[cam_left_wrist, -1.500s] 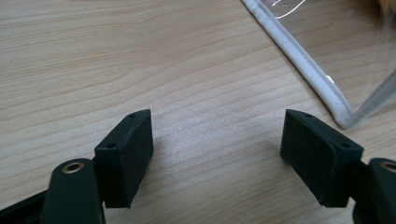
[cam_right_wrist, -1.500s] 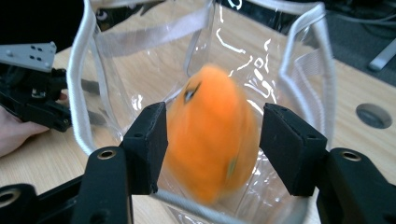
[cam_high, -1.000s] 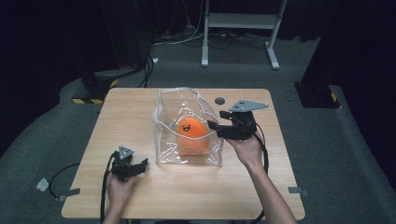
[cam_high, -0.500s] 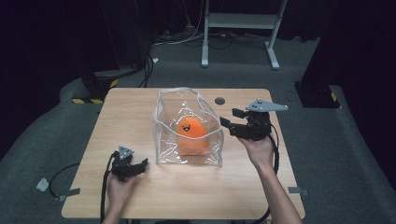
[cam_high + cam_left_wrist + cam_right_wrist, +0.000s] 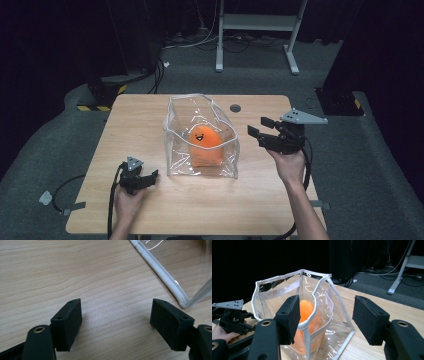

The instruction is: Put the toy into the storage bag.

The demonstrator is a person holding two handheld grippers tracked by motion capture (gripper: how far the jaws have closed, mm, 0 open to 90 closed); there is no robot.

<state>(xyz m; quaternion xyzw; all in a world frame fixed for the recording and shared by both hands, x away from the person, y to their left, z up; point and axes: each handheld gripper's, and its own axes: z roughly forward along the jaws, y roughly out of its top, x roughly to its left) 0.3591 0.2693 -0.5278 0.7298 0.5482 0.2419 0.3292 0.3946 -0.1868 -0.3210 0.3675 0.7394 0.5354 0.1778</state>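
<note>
— So, what sits inside the clear bag [image 5: 202, 137]?

— One orange plush toy [image 5: 205, 146], rounded, with a small black smiling face on top. It lies low in the bag, against the bottom. The bag stands upright near the middle of the wooden surface [image 5: 150, 120], mouth open upward.

— What is the bag made of?

— Transparent, glossy plastic film with creases and highlights, edged all round in white piping. In the right gripper view the piping runs along the rim and down the corners, and the toy shows as an orange blur through the wall.

— Where is the right gripper [image 5: 261, 131]?

— Just beside the bag's right wall, apart from it, held above the surface and pointing level toward the bag. Its jaws stand apart with nothing between them. The right hand [image 5: 289, 162] grips it from below, forearm coming up from the bottom edge. A grey three-cornered plate sits on top.

— And the left gripper [image 5: 150, 177]?

— Low at the near left of the surface, resting on it or just over it, aimed toward the bag's near left corner. The left hand [image 5: 127, 200] is wrapped round its body. Its jaws gape wide and are empty; in the left gripper view only bare wood grain lies between the black rectangular pads [image 5: 68, 323], with the bag's white piping off to the upper right.

— The surface itself?

— Pale wood grain, square, matte, with a small dark round hole [image 5: 235, 108] behind the bag.
</note>
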